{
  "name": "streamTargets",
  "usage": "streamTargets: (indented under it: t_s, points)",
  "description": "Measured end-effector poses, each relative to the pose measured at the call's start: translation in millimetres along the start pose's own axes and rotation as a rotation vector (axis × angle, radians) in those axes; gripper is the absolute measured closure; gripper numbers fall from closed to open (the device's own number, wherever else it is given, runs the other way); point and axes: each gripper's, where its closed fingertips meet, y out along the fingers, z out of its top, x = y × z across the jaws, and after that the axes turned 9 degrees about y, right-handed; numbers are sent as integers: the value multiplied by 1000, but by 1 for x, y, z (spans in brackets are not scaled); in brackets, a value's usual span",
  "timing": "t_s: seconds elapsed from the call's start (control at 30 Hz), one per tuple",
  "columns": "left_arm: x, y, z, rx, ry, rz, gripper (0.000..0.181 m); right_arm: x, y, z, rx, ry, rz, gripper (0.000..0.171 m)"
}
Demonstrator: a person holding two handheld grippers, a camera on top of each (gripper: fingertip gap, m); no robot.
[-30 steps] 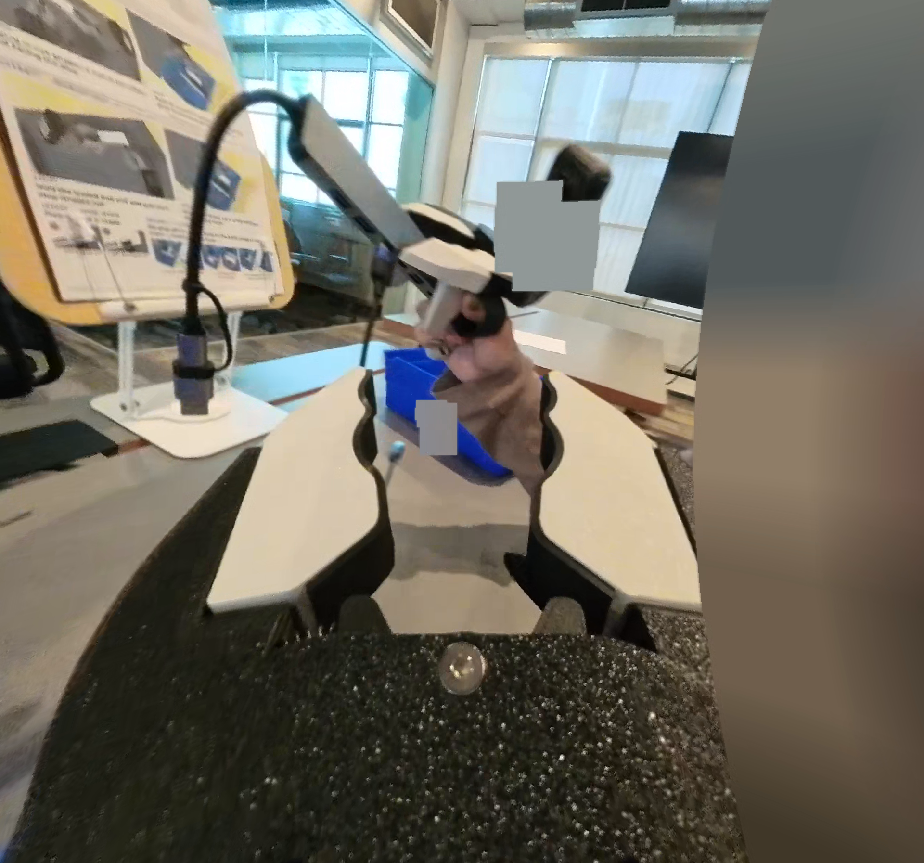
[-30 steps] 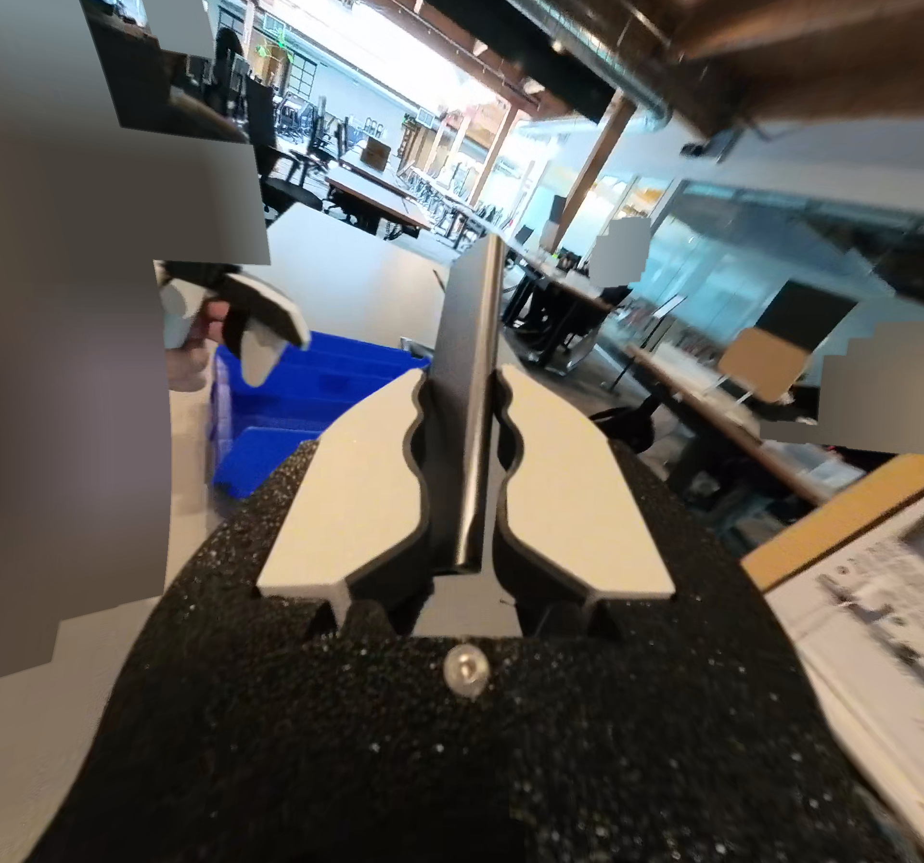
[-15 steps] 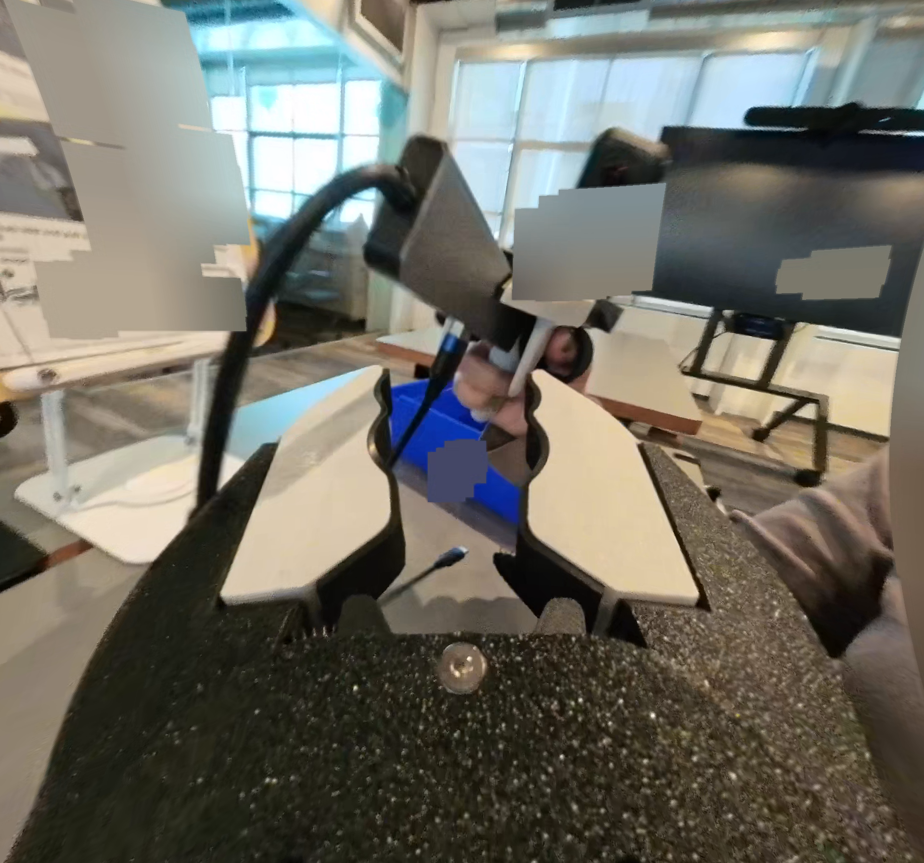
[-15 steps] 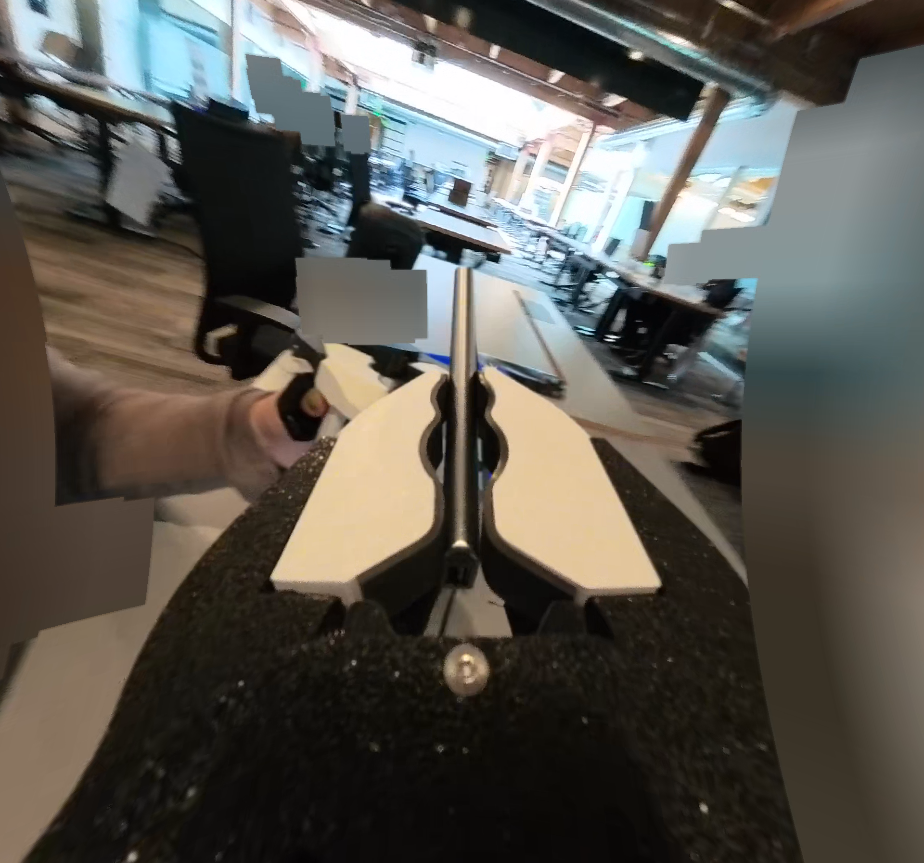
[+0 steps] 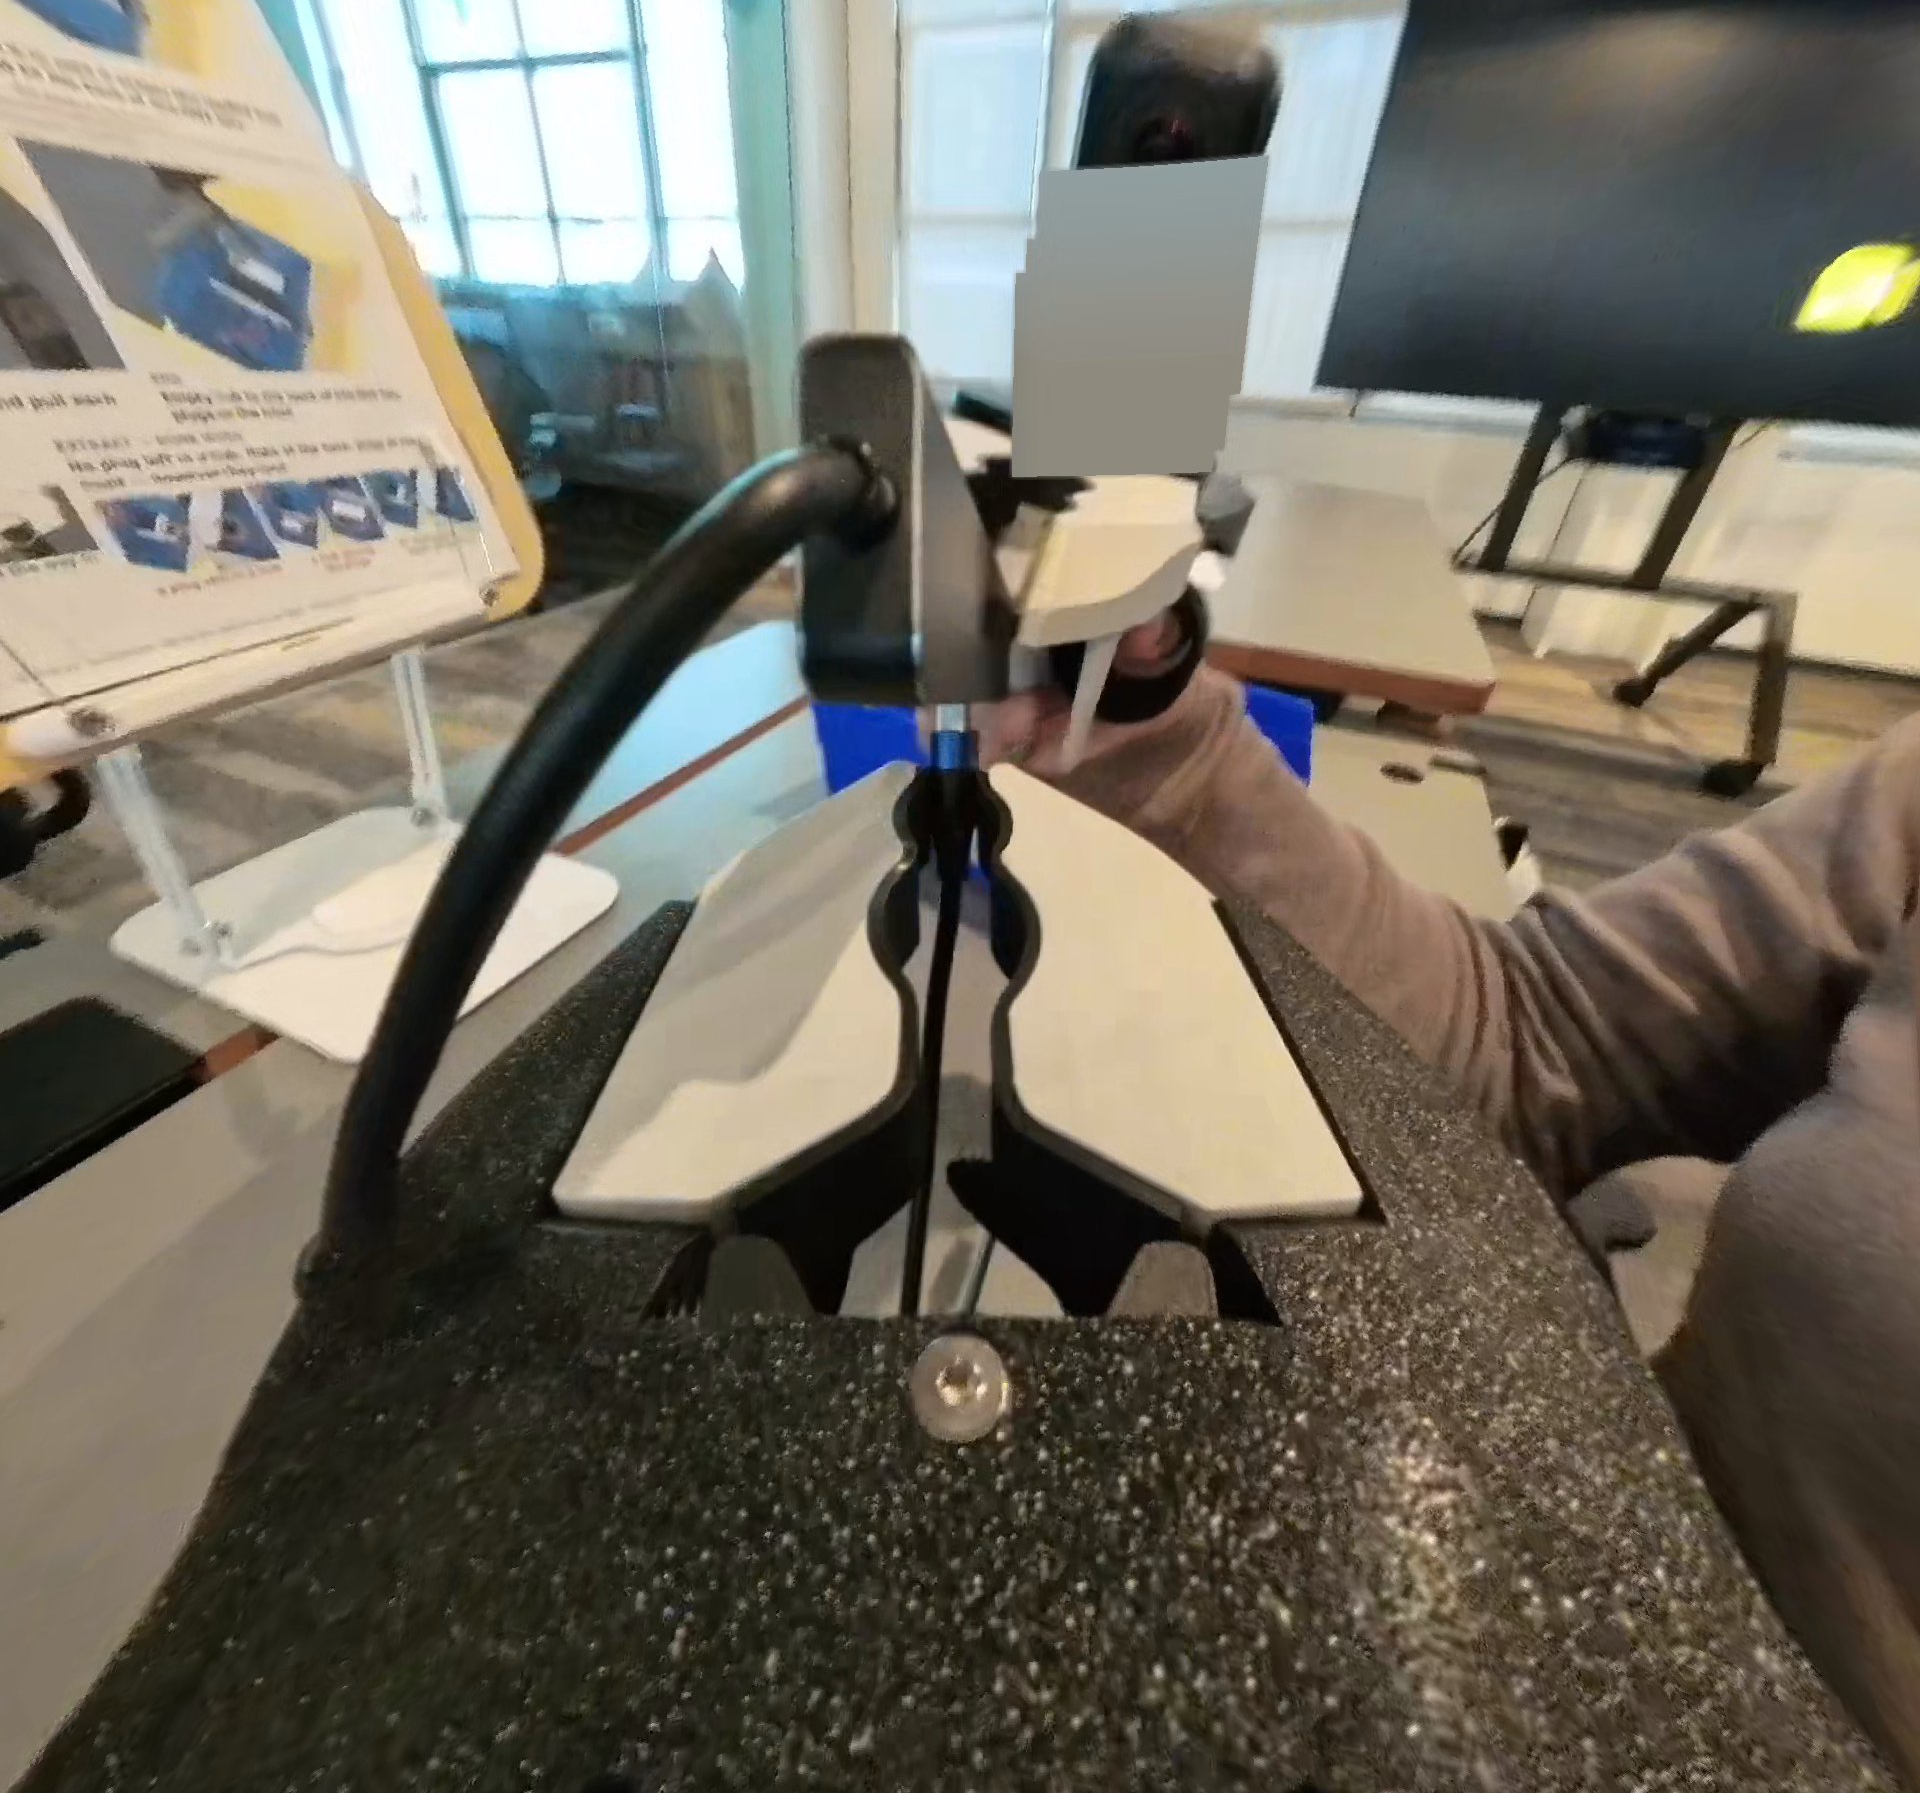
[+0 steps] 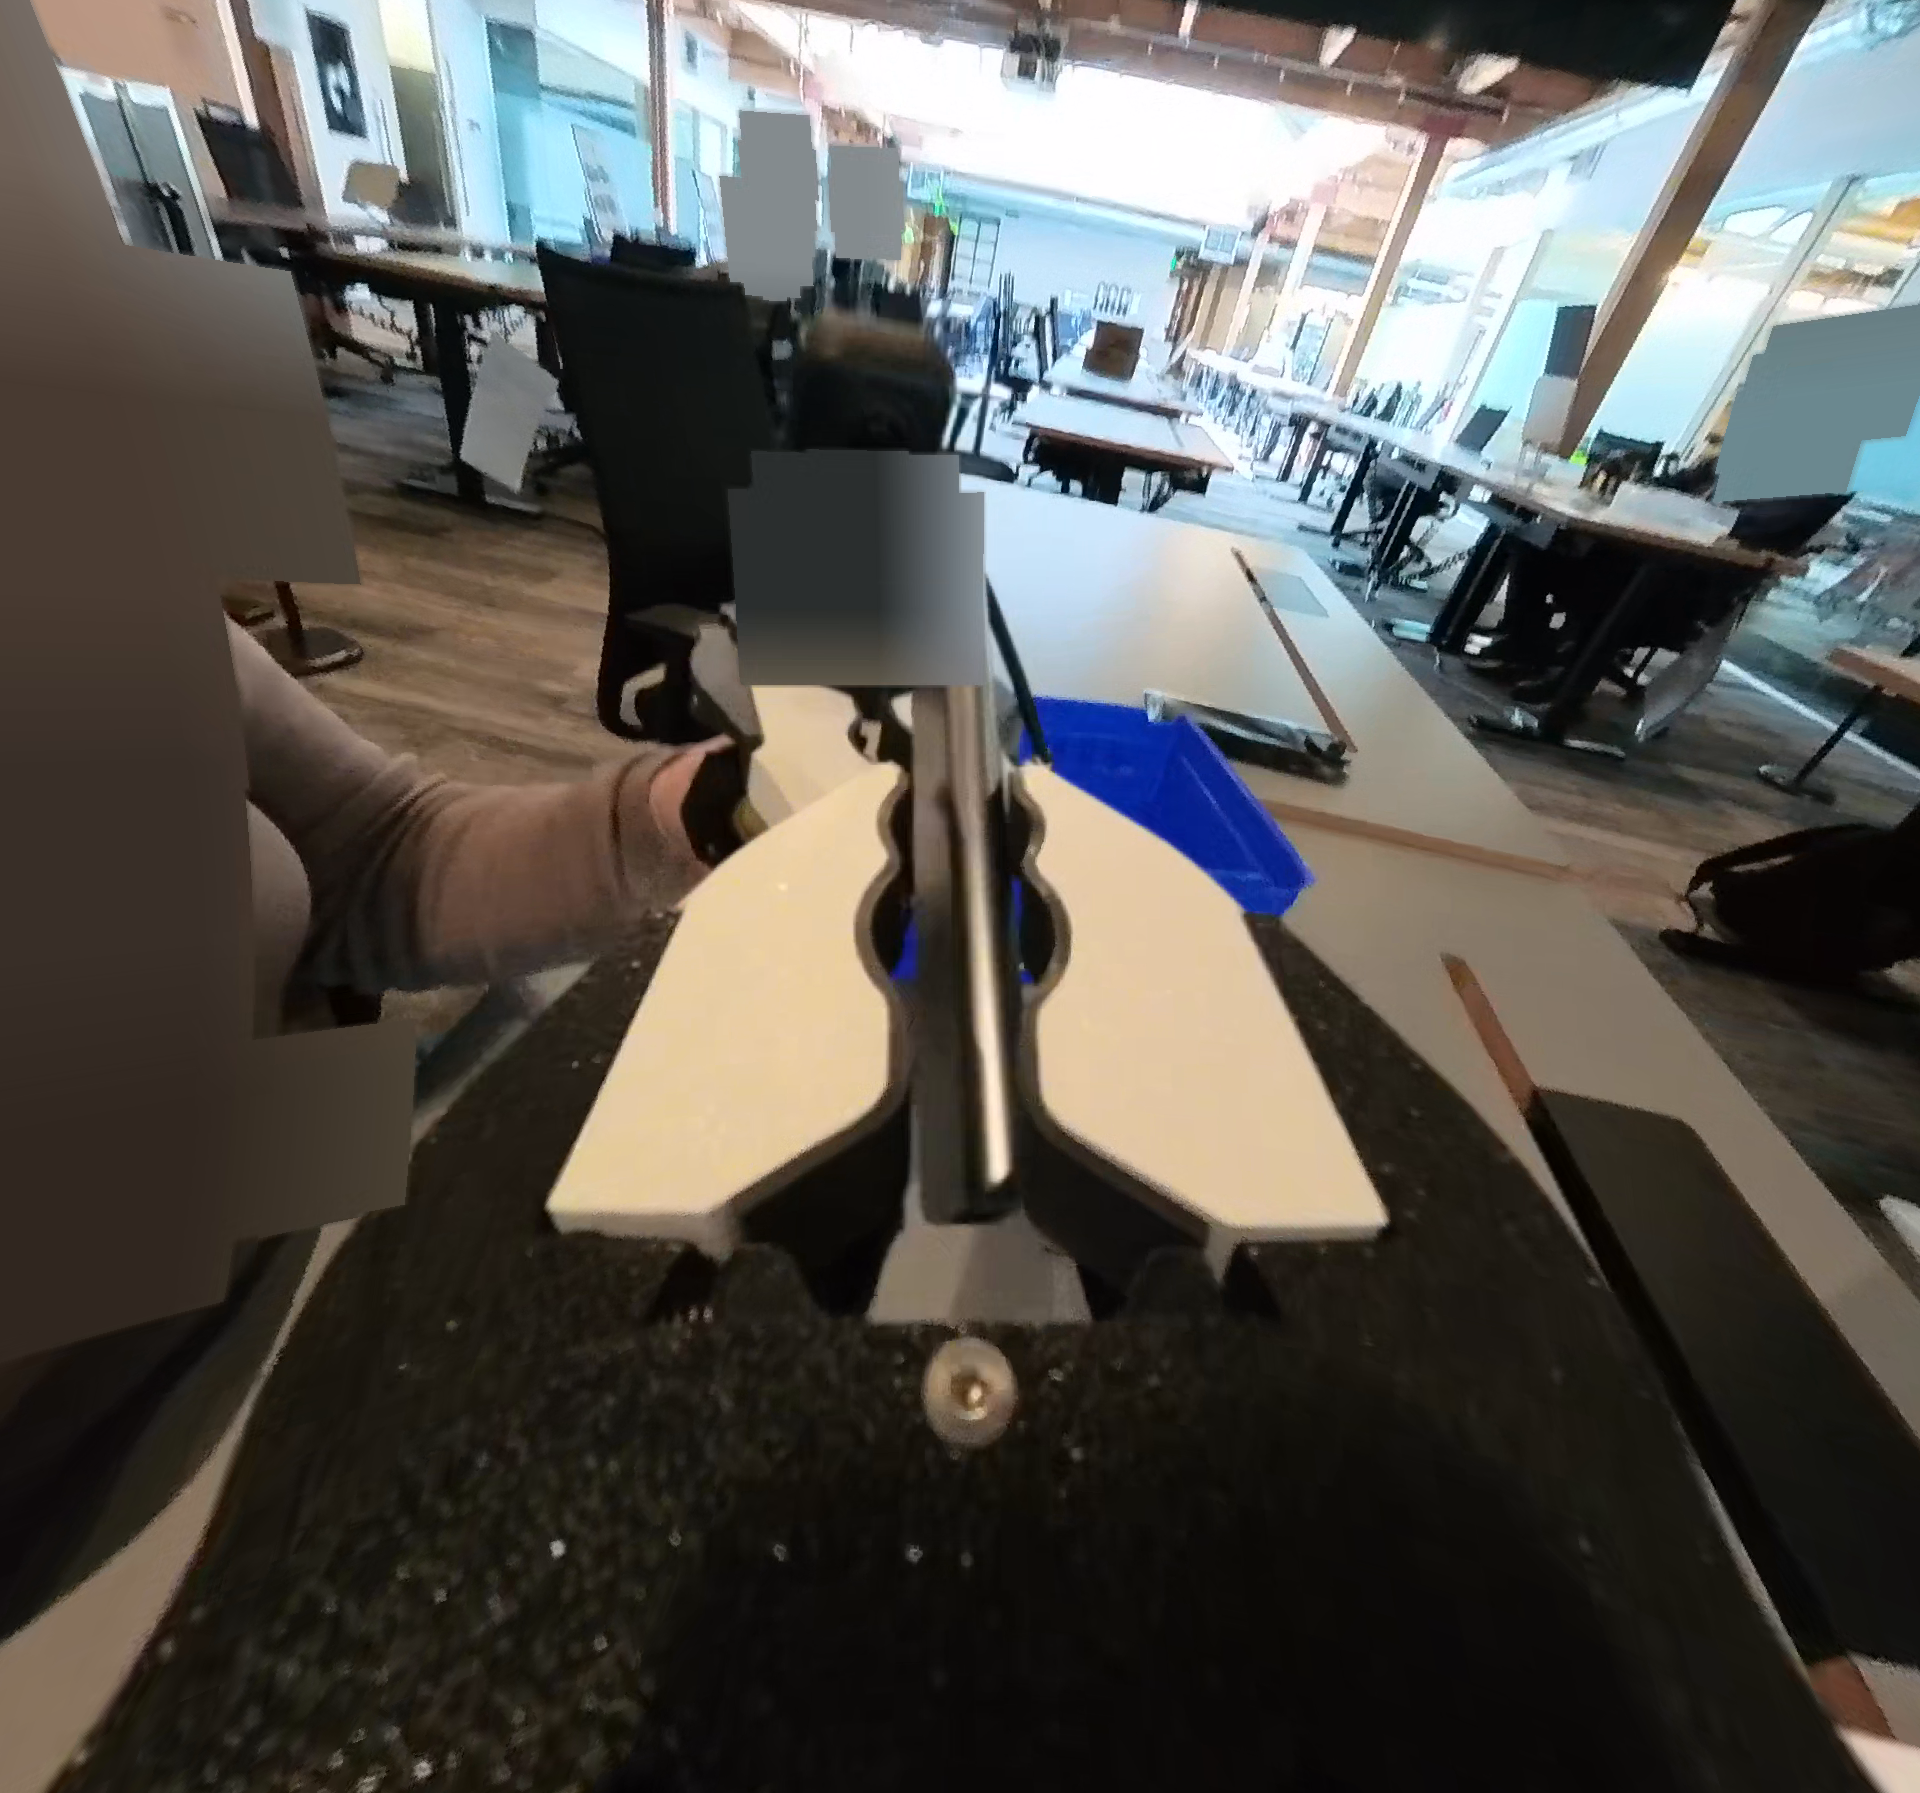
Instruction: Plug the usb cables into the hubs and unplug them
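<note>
My right gripper (image 6: 956,787) is shut on a dark grey USB hub (image 6: 961,964) and holds it in the air above the table. In the left wrist view the hub (image 5: 883,517) hangs just ahead, clamped by the right gripper's white fingers (image 5: 1101,548). The hub's own thick black cable (image 5: 499,808) arcs left and down. A thin black USB cable (image 5: 935,1016) with a blue plug (image 5: 948,746) runs up between my left fingers, and the plug sits in the hub's underside. My left gripper (image 5: 948,793) is shut on this cable just below the plug.
A blue bin (image 6: 1174,808) stands on the grey table (image 6: 1351,912) behind the hub. An instruction board on a white stand (image 5: 208,393) is at the left. A black pad (image 6: 1714,1328) lies at the table's right. A large dark screen (image 5: 1662,164) stands beyond. Left and right tips are no more than a few centimetres apart.
My left gripper went from open to shut on the thin cable below the hub. The hub turned end-on and came closer. The right wrist view swung left and down.
</note>
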Motion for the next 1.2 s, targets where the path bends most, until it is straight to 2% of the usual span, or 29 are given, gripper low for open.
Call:
streamTargets:
  t_s: [0.07, 0.23, 0.37, 0.43, 0.5, 0.57, 0.6, 0.7, 0.8, 0.97, 1.1, 1.2]
  points:
    - [-1, 0, -10, -99, 56, 22, 174, -2, 1, -9, -64, 15, 12, 149]
    - [6, 0, -17, -231, 171, 23, 173, -9, 4, -24, -169, 21, 60, 162]
    - [26, -4, -3, -176, 133, -105, 173, -30, 1, -12, -71, 58, 248, 162]
    - [28, -4, -4, -195, 157, -97, 173, -34, 0, -12, -49, 81, 309, 162]
    - [19, -4, -4, -201, 163, -15, 174, -27, 1, -13, -39, 72, 266, 162]
    - [7, -6, -6, -222, 194, 79, 173, -15, 5, -15, -80, -1, 128, 162]
    - [10, -6, -4, -208, 200, 73, 173, -17, 5, -14, -93, -38, 101, 162]
    - [31, -8, 4, -160, 163, -52, 173, -36, 2, -8, -74, -23, 208, 162]
    - [36, -9, 4, -158, 146, -91, 173, -43, 1, -8, -62, 2, 277, 162]
    - [18, -13, -6, -257, 264, 101, 173, -28, 7, -18, -147, -85, 118, 162]
    - [39, -14, 6, -162, 188, -50, 173, -47, 4, -9, -97, -65, 239, 162]
    - [40, -15, 5, -144, 156, -80, 173, -49, 4, -10, -75, -36, 294, 162]
